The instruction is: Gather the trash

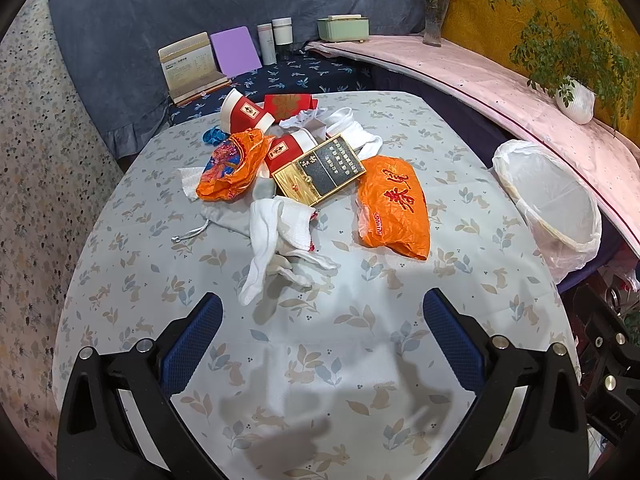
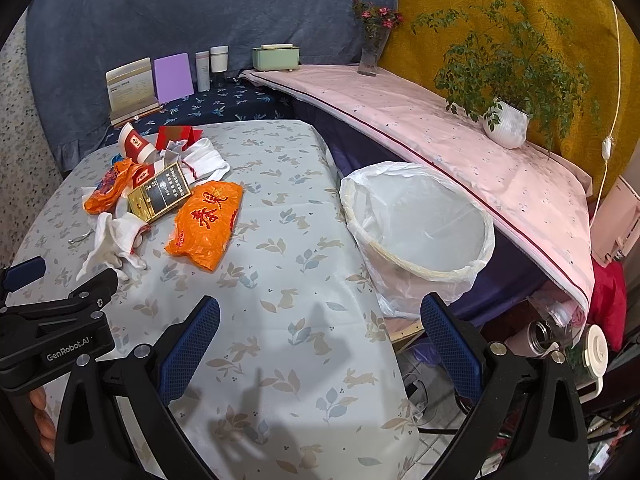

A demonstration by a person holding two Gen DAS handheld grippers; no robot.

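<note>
Both tongs, left (image 1: 322, 326) and right (image 2: 320, 328), spread empty, level above the table (image 1: 460, 152).

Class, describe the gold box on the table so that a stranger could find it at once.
On the leaf-print table, find the litter pile. At its centre lies the gold box, between two orange wrappers. It alone is rigid and metallic, with a black panel of text.

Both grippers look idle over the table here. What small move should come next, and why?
Probably advance the left gripper toward the white cloth, the nearest piece of the pile. Its jaws are open and empty. The right gripper, also open, hovers beside the lined bin, which looks empty, so nothing appears collected yet.
</note>
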